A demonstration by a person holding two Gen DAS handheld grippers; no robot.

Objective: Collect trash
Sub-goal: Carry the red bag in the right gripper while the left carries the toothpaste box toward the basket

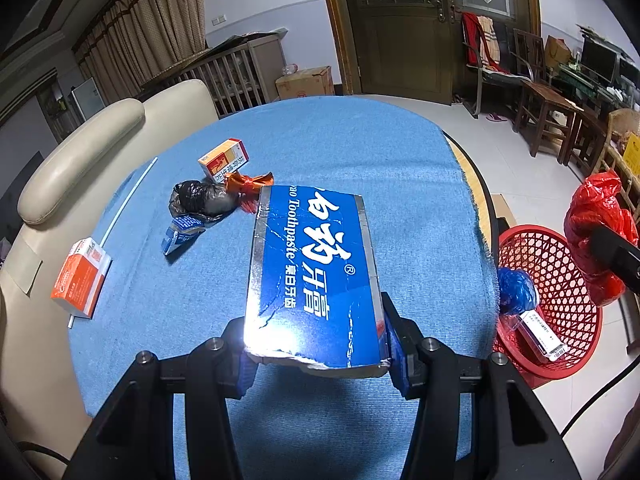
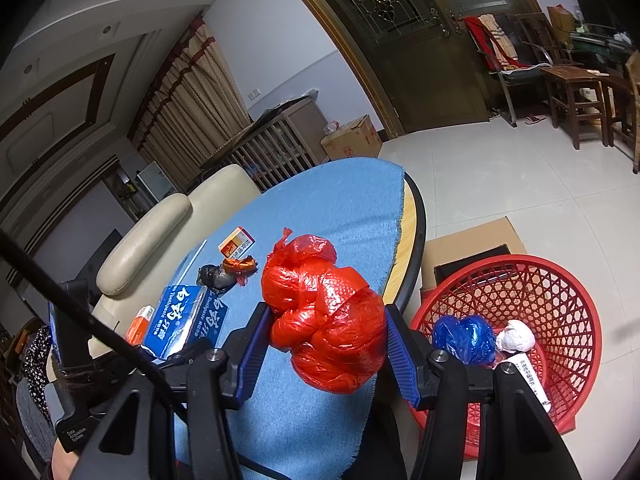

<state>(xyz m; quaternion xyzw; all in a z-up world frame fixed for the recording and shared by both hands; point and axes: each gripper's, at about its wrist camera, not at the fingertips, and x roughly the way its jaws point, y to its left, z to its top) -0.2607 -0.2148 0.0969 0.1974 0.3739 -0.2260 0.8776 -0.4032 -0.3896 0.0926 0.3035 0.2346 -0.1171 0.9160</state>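
Left gripper (image 1: pixel 316 344), pitched downward: both fingers (image 1: pixel 400 356) clamp the near end of a flattened toothpaste box (image 1: pixel 316 264), which projects forward beyond the fingertips. Right gripper (image 2: pixel 326 344), tilted less steeply: blue-padded fingers (image 2: pixel 252 344) press either flank of a knotted red bag (image 2: pixel 324 316), held between them.

Cream sofa (image 1: pixel 80 152), wooden door (image 1: pixel 400 28), curtains (image 1: pixel 152 28), wooden chairs (image 1: pixel 548 108).
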